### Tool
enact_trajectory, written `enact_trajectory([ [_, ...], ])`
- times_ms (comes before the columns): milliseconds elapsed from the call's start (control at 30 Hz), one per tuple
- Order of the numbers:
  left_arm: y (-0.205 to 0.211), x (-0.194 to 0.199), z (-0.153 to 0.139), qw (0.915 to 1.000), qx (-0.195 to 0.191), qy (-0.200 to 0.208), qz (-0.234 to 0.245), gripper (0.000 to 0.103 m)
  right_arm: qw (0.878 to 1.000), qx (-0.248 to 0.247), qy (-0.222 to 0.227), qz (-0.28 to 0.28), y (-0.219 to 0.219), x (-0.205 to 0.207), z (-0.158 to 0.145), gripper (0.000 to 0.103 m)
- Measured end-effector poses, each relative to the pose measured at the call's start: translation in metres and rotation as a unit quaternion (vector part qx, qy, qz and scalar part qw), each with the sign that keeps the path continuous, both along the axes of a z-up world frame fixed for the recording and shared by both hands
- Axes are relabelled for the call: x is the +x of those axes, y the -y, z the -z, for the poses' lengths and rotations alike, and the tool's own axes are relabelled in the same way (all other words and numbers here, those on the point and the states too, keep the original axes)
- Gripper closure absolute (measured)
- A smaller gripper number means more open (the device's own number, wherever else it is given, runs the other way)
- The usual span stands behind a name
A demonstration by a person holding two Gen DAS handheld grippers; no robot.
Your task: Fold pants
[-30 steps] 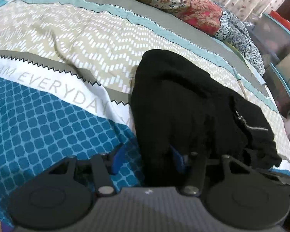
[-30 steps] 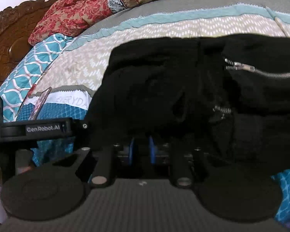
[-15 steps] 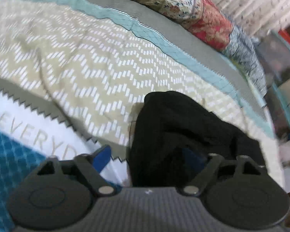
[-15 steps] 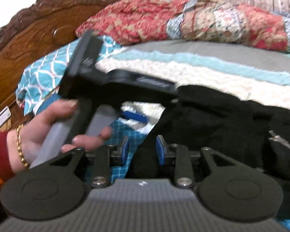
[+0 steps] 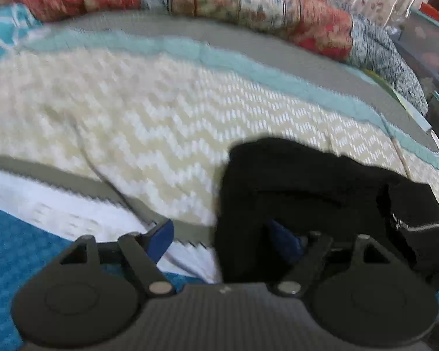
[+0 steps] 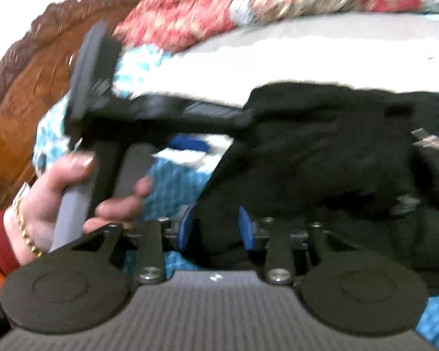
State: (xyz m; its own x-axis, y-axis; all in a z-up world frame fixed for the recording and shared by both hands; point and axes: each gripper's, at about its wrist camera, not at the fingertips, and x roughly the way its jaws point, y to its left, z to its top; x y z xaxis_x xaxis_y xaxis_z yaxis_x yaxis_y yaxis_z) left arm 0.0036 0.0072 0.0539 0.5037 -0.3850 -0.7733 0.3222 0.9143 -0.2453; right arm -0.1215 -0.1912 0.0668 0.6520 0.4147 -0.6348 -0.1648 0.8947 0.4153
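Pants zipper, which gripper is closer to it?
Right. The right gripper, jaws opening around pants fabric, sits just left of the zipper; the left gripper, jaws opening astride the pants' opposite edge, is farther off.

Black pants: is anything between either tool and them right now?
Nothing visible. The black pants lie directly ahead of the left tool and the right tool, both opening, with fabric between the fingers.

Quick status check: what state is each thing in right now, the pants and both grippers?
Black pants: bunched in a folded pile on the bedspread, zipper showing.
Left gripper: jaws opening, wide apart, not gripping the pants.
Right gripper: jaws opening, pants fabric between the pads, not pinched.
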Motion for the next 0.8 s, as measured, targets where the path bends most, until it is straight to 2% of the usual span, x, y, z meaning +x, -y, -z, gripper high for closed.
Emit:
enact_trajectory([
  [133, -0.013, -0.007, -0.029, 0.9989, -0.021, 0.034, -0.025, 0.025, 0.996, 0.019, 0.03, 0.082, 0.056, -0.025, -0.014, 0.059],
  [200, -0.007, -0.009, -0.044, 0.9981, -0.039, 0.045, -0.016, 0.025, 0.99, 0.021, 0.049, 0.133, 0.086, -0.039, -0.021, 0.058],
  [300, 0.016, -0.012, -0.055, 0.9974, -0.051, 0.048, 0.018, 0.024, 0.974, 0.018, 0.075, 0.213, 0.127, -0.064, -0.028, 0.049],
  [367, 0.038, -0.012, -0.053, 0.997, -0.05, 0.04, 0.043, 0.024, 0.958, 0.014, 0.089, 0.273, 0.154, -0.082, -0.025, 0.033],
  [467, 0.071, -0.012, -0.037, 0.9971, -0.03, 0.019, 0.068, 0.024, 0.933, 0.025, 0.093, 0.347, 0.187, -0.107, -0.016, 0.024],
  [567, 0.093, -0.012, -0.016, 0.9963, -0.013, -0.01, 0.085, 0.024, 0.914, 0.044, 0.084, 0.395, 0.212, -0.124, -0.004, 0.024],
  [633, 0.107, -0.014, 0.002, 0.9948, 0.031, -0.021, 0.094, 0.022, 0.904, 0.056, 0.075, 0.417, 0.227, -0.129, 0.004, 0.024],
  [667, 0.114, -0.015, 0.012, 0.9932, 0.058, -0.021, 0.098, 0.02, 0.9, 0.061, 0.073, 0.425, 0.235, -0.133, 0.007, 0.024],
  [767, 0.118, -0.014, 0.009, 0.9929, 0.073, -0.023, 0.091, 0.018, 0.896, 0.068, 0.063, 0.434, 0.243, -0.12, 0.016, 0.024],
  [800, 0.119, -0.014, 0.002, 0.9929, 0.072, -0.029, 0.09, 0.023, 0.896, 0.068, 0.06, 0.435, 0.248, -0.123, 0.017, 0.024],
])
